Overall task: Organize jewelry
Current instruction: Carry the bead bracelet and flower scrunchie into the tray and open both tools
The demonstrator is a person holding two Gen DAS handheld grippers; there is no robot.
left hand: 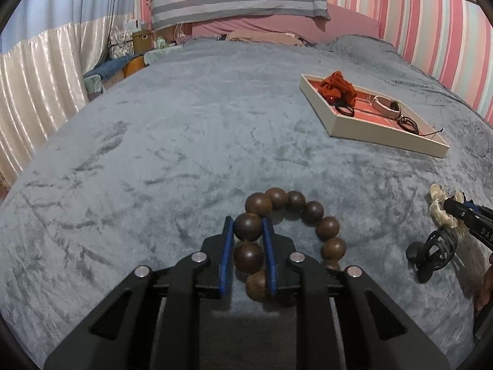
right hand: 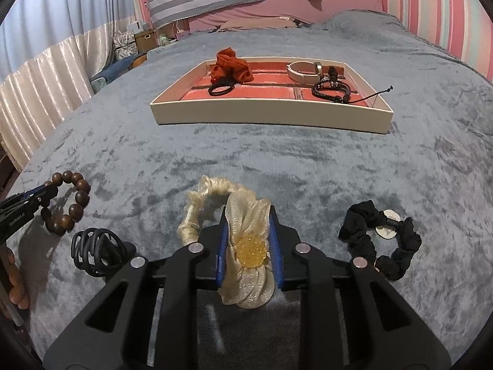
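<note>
Down on the grey plush bedspread [left hand: 154, 141], the left wrist view shows the left gripper [left hand: 248, 231] pinching a wooden bead bracelet [left hand: 289, 231], its blue pads pressed against one bead on either side while the rest of the loop lies on the fabric. Farther off to the right sits a cream tray [left hand: 369, 129] with a red lining, holding a rust scrunchie [left hand: 336, 88]. At the right edge a black claw clip [left hand: 431, 256] lies just beside the other gripper. Next, the right wrist view shows the right gripper [right hand: 249, 231] clamped on a cream flower scrunchie [right hand: 246, 246] around its yellow beaded centre. A black scrunchie [right hand: 382, 240] lies to its right, apart from it, and the tray stands straight ahead, well clear.
</note>
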